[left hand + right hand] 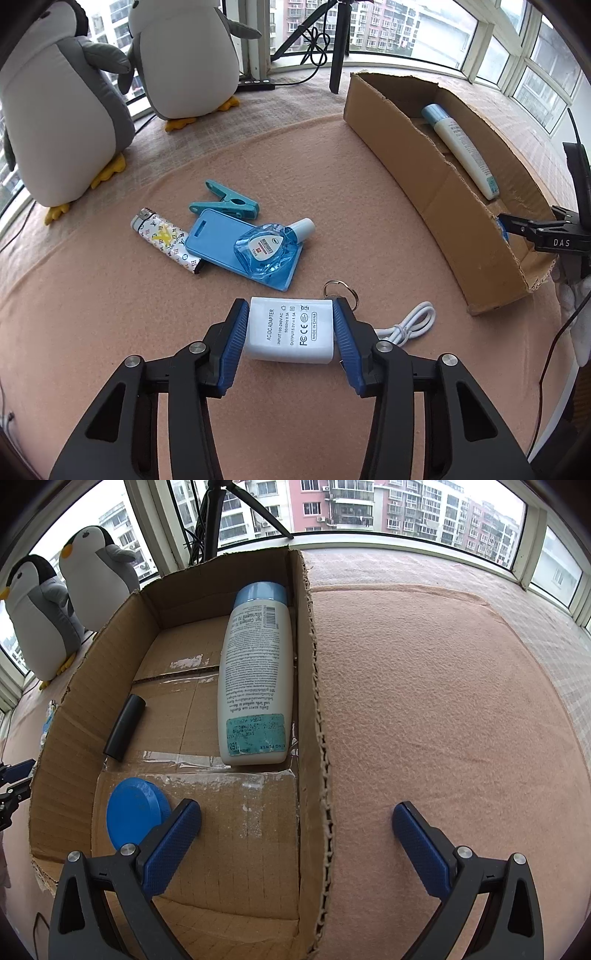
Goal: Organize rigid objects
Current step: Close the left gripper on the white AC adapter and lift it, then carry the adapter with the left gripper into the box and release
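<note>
Keyring (pixel 340 290), cable (pixel 408 325) behind adapter (pixel 291 334).

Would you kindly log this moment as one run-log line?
left gripper: shut on white adapter | right gripper: open, empty, straddling cardboard box wall | box: bottle

both wrist views share cardboard box (pixel 424 177).

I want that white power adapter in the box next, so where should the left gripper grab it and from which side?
Grip the white power adapter across its two short flat sides, coming down from above at a slant. It lies flat, label up, and the left gripper already has a pad against each side.
</note>
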A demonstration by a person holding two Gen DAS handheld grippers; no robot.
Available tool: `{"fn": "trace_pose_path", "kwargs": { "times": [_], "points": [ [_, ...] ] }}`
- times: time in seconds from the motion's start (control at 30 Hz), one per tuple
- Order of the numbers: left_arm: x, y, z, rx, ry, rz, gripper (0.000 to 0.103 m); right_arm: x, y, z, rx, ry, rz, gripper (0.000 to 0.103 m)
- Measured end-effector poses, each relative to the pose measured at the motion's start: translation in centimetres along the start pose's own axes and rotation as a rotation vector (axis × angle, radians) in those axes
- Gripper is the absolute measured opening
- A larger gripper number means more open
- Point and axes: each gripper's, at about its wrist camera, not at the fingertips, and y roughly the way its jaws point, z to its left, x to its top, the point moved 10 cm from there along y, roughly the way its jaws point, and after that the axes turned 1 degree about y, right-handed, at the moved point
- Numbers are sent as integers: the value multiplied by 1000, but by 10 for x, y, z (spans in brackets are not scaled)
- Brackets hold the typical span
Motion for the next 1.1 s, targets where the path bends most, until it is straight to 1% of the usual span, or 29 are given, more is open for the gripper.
{"fn": "trace_pose_path", "kwargs": {
  "times": [0.17,0.73,1.1],
  "points": [
    [-1,-1,0,-11,-2,-4,45,1,1,0,-1,1,1,102],
    [-3,-4,3,0,-24,-14,45,3,3,6,0,0,4,102],
    [7,-18,6,-8,-37,-44,45,5,3,7,-1,0,4,102]
  ]
}}
